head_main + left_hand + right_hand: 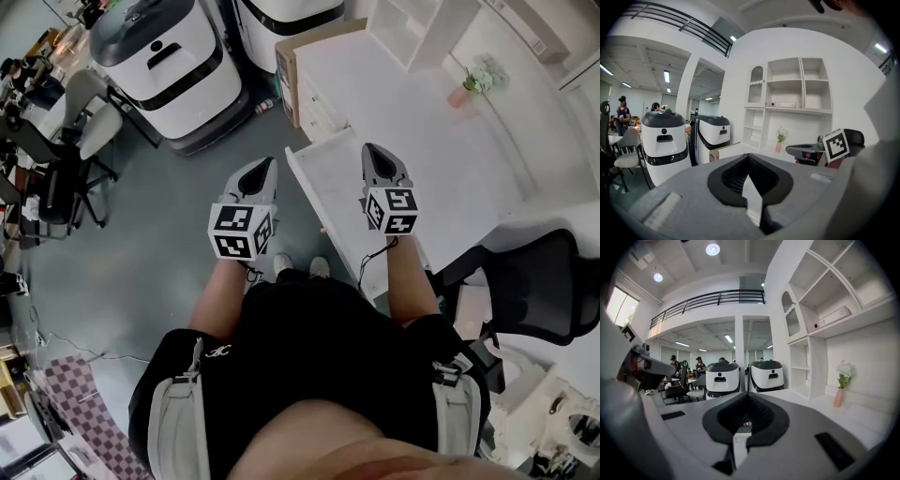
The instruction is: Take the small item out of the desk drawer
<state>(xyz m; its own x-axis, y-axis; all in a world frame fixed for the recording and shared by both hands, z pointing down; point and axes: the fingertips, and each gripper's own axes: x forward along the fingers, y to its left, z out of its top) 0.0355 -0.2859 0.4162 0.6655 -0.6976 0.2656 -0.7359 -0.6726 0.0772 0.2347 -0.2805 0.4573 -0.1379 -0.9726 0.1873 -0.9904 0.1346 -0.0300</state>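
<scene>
We hold both tools out in front of us, level with each other and apart. The left gripper [265,166] hangs over the grey floor, at 9 o'clock from the drawer [323,192]. Its fingers [723,174] meet in a point with nothing between them, so it is closed and empty.

The right gripper [371,150] hovers above the drawer, which stands pulled out from the front edge of the white bench [441,159]. Its fingers are pressed together too, and they carry nothing.

From the head view the drawer's floor reads as plain white, and we cannot pick out the small item there. In the right gripper view a tiny red-and-white speck [747,423] shows in the notch just beyond the fingertips, at 12 o'clock. We cannot tell whether this is the item or something farther off. It is not gripped.

A pink vase [459,96] with pale flowers stands on the bench at 1 o'clock from the right gripper, well apart from it. Two white machines [164,66] stand on the floor at 11 o'clock from the left gripper. A black chair [534,281] sits at 4 o'clock from the right gripper.
</scene>
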